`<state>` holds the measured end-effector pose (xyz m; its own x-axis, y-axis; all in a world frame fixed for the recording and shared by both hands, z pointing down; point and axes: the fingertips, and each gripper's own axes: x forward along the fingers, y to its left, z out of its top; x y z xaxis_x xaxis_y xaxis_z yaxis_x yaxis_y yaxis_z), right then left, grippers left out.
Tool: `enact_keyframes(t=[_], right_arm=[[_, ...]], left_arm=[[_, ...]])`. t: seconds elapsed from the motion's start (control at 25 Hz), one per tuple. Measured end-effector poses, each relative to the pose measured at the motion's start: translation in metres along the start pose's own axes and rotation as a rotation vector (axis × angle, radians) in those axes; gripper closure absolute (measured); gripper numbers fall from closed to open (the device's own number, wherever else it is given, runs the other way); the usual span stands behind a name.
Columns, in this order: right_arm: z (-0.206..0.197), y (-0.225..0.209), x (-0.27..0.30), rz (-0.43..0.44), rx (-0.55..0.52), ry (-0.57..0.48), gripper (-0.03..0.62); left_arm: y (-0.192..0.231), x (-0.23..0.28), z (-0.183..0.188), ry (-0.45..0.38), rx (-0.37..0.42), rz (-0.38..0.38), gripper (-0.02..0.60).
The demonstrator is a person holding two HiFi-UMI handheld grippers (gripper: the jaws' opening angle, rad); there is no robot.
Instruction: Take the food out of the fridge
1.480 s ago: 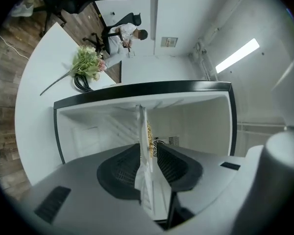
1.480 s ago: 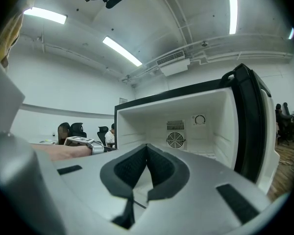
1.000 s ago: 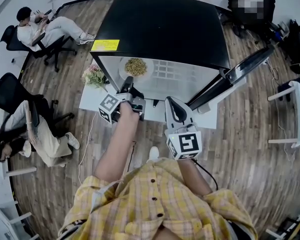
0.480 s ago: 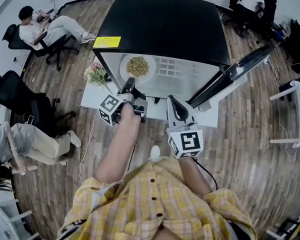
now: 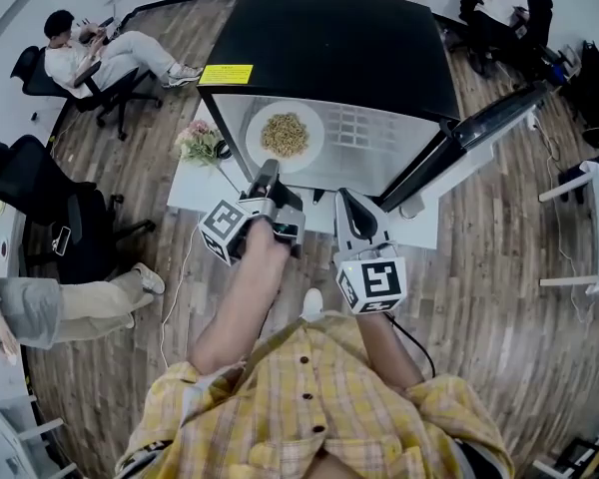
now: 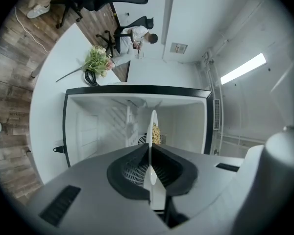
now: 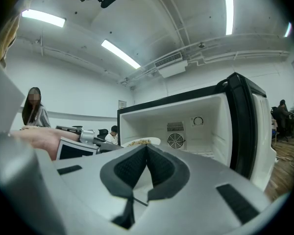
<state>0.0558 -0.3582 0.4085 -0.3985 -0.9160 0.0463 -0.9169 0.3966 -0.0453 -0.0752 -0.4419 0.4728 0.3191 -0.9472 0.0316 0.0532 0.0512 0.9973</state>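
A white plate point(image 5: 285, 136) of pale noodle-like food point(image 5: 284, 134) is held level at the mouth of the open fridge point(image 5: 329, 48). My left gripper point(image 5: 268, 173) is shut on the plate's near rim. In the left gripper view the plate point(image 6: 152, 126) shows edge-on between the jaws of the left gripper point(image 6: 150, 150), with the food point(image 6: 156, 133) beyond. My right gripper point(image 5: 347, 208) hangs just right of it, in front of the fridge opening, shut with nothing in it. The right gripper view has the right gripper point(image 7: 147, 148) with jaw tips touching, and the plate point(image 7: 143, 142) to the left.
The fridge door point(image 5: 479, 138) stands open to the right. The fridge sits on a white table point(image 5: 185, 196) with a bunch of flowers point(image 5: 195, 146) at its left. A fan grille point(image 7: 175, 140) marks the fridge's back wall. People sit on office chairs point(image 5: 80, 58) at far left.
The left gripper has drawn back toward me with the plate, so the plate now shows further out of the fridge. The right gripper has barely moved.
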Motion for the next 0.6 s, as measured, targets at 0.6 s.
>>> enact_keyframes(t=[0.6], right_arm=[[0.005, 0.02, -0.022, -0.007, 0.006, -0.022, 0.586]], left_arm=[[-0.037, -0.074, -0.028, -0.02, -0.01, -0.057, 0.565]])
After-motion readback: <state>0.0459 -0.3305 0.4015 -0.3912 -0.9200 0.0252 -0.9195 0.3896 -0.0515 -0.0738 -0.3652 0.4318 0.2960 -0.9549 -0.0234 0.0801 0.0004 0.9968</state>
